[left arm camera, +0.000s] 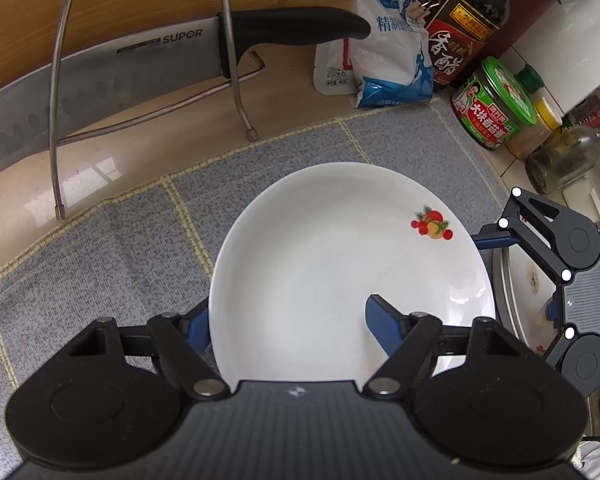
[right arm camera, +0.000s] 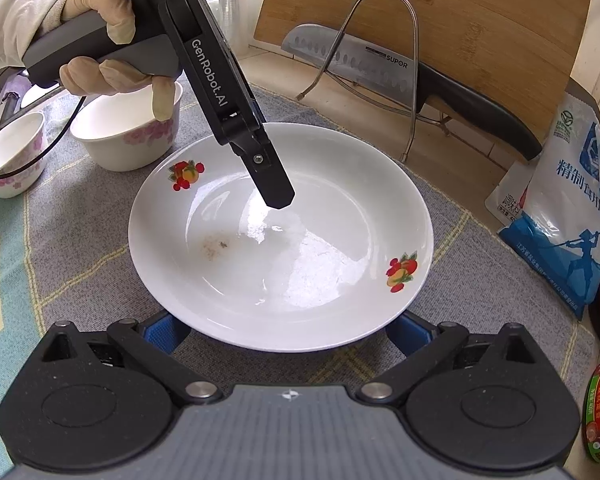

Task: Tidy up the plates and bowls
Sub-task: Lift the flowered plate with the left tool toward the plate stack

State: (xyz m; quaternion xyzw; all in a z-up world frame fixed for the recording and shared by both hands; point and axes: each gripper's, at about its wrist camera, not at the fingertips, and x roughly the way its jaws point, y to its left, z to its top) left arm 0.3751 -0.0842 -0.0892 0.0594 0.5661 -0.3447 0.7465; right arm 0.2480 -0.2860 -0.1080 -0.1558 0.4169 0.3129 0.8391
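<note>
A white plate with fruit prints (right arm camera: 284,240) lies on the grey mat (right arm camera: 80,248). In the left wrist view it (left arm camera: 332,264) fills the middle. My left gripper (left arm camera: 288,328) straddles the plate's near rim, one finger (left arm camera: 384,326) inside, the other (left arm camera: 198,326) outside under the rim; whether the pads clamp the rim does not show. It shows in the right wrist view with a fingertip (right arm camera: 276,188) over the plate's inside. My right gripper (right arm camera: 288,328) is open, with its fingers (right arm camera: 164,330) under the plate's near rim. Two white bowls with pink flowers (right arm camera: 128,132) (right arm camera: 14,156) stand at the far left.
A wire rack (left arm camera: 236,80) holds a SUPOR cleaver (left arm camera: 92,80) and a bamboo board (right arm camera: 440,8) at the back. A salt bag (left arm camera: 396,56), vinegar bottle (left arm camera: 472,20) and jars (left arm camera: 496,108) stand at the right. A metal-rimmed dish (left arm camera: 520,292) lies beside the plate.
</note>
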